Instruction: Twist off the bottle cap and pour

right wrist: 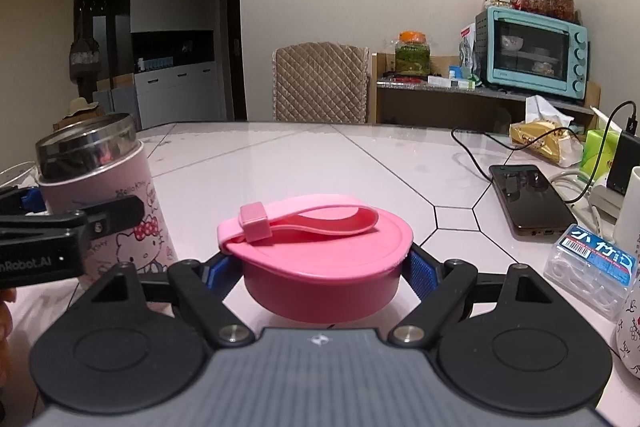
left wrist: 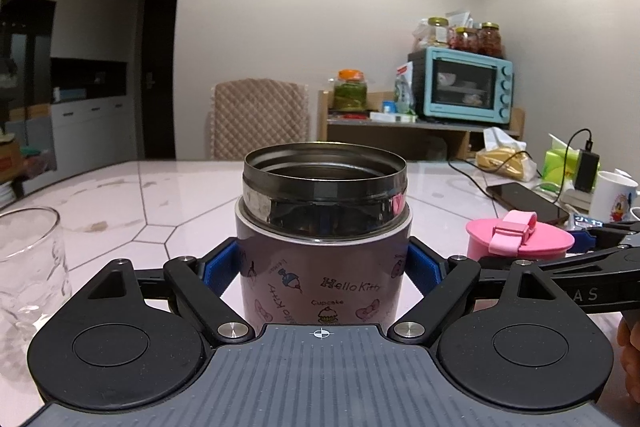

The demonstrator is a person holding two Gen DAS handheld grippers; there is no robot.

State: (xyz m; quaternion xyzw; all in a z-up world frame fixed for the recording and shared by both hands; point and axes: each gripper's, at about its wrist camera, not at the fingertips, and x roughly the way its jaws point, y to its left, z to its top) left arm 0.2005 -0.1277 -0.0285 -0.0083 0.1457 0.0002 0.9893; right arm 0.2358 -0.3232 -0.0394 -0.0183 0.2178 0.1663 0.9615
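At far left a clear drinking glass (left wrist: 30, 267) stands on the pale marble-patterned table (left wrist: 160, 195). Just right of it, my left gripper (left wrist: 322, 267) has its blue pads pressed against both sides of the pink Hello Kitty steel-rimmed bottle (left wrist: 324, 247), which stands upright with its mouth uncovered. Further right, my right gripper (right wrist: 322, 267) is clamped around the pink round cap with a strap loop (right wrist: 320, 259), off the bottle. A black phone (right wrist: 528, 199) lies beyond.
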